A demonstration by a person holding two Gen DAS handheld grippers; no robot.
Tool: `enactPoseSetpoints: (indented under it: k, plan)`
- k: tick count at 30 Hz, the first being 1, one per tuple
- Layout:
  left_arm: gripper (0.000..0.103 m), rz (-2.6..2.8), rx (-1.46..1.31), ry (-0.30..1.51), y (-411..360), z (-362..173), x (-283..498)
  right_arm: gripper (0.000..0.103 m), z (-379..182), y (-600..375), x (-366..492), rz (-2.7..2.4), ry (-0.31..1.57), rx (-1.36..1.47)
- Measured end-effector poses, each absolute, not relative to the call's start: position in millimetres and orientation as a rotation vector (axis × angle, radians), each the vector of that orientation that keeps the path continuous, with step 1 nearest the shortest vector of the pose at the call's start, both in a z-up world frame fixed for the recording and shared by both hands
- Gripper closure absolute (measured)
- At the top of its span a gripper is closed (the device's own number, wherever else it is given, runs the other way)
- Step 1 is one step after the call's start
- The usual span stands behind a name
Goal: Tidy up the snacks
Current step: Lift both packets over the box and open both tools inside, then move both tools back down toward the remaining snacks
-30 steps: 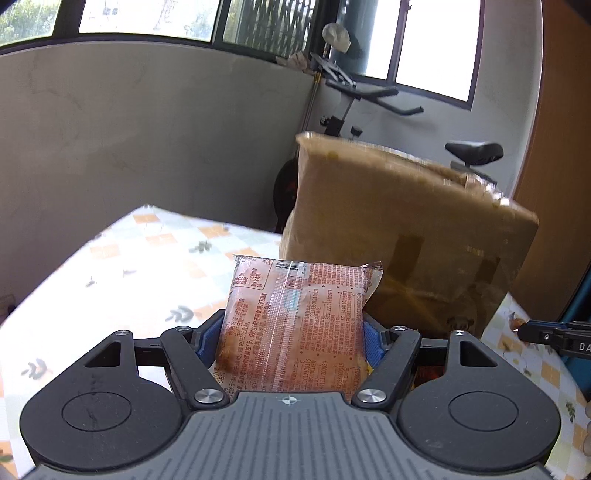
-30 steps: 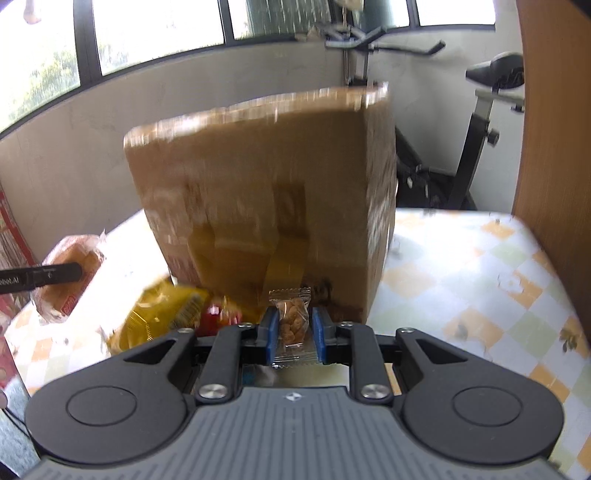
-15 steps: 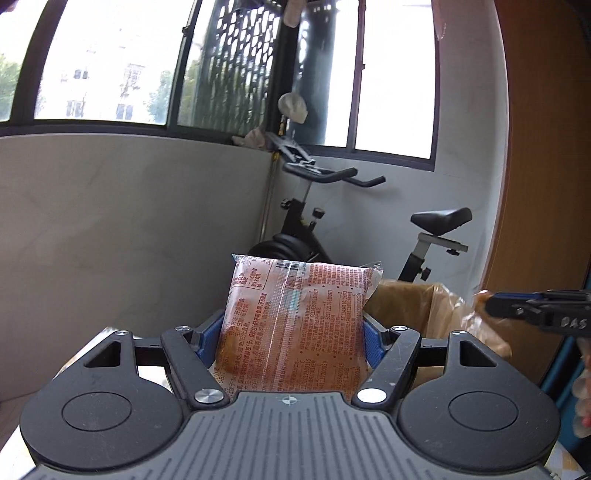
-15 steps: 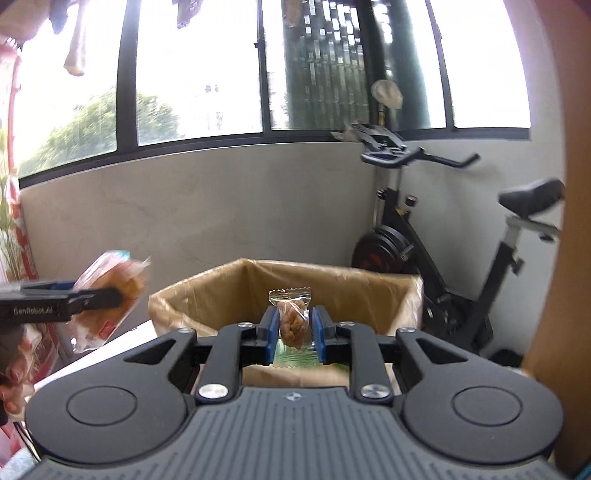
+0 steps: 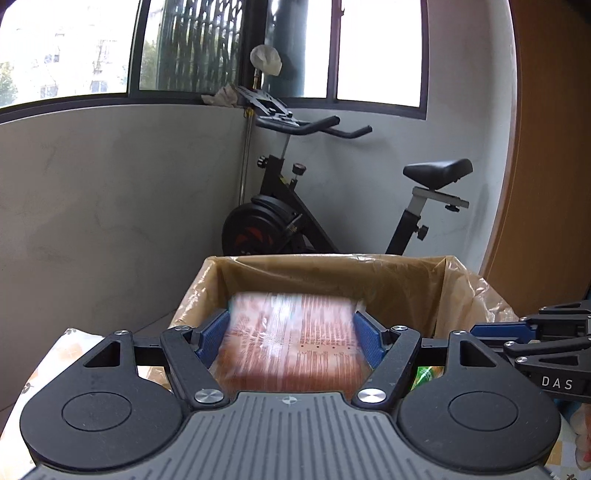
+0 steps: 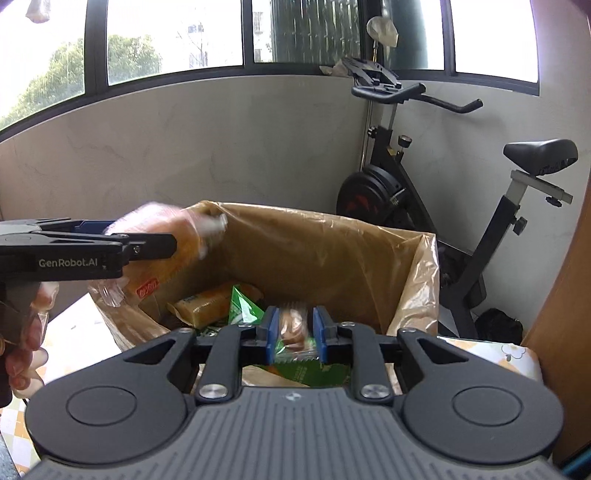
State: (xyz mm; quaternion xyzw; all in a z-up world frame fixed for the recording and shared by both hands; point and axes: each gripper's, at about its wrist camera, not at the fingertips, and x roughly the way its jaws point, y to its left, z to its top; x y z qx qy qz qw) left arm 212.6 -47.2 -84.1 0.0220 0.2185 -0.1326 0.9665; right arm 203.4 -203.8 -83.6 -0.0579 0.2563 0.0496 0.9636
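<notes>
Above the near rim of the brown plastic-lined cardboard box [image 6: 332, 258], the left gripper [image 5: 291, 332] pinched a blurred orange printed snack packet [image 5: 295, 347] between its fingers, while the right gripper [image 6: 294, 334] clamped a small clear-wrapped brown snack [image 6: 291, 328].

bike [image 5: 325, 206] in corner | grey wall [image 5: 110, 192] left of and behind bike | bright windows [image 6: 166, 33] above bike | wood panel [image 5: 550, 155] right of bike
</notes>
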Motion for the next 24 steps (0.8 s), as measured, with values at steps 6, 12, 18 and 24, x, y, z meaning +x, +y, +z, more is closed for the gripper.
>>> enactPoseSetpoints:
  k: [6, 12, 18, 24]
  plan:
    - [0.025, -0.260, 0.009, 0.457, -31, -82, 201, 0.068, -78, -204, 195, 0.094, 0.499, -0.112]
    - [0.025, -0.261, 0.005, 0.444, -10, -72, 175, 0.067, -68, -199, 171, 0.111, 0.445, -0.094]
    - [0.025, -0.272, 0.011, 0.424, 9, -68, 141, 0.067, -62, -194, 138, 0.128, 0.393, -0.065]
    - [0.025, -0.272, 0.010, 0.469, 23, -89, 113, 0.067, -73, -186, 106, 0.119, 0.365, -0.067]
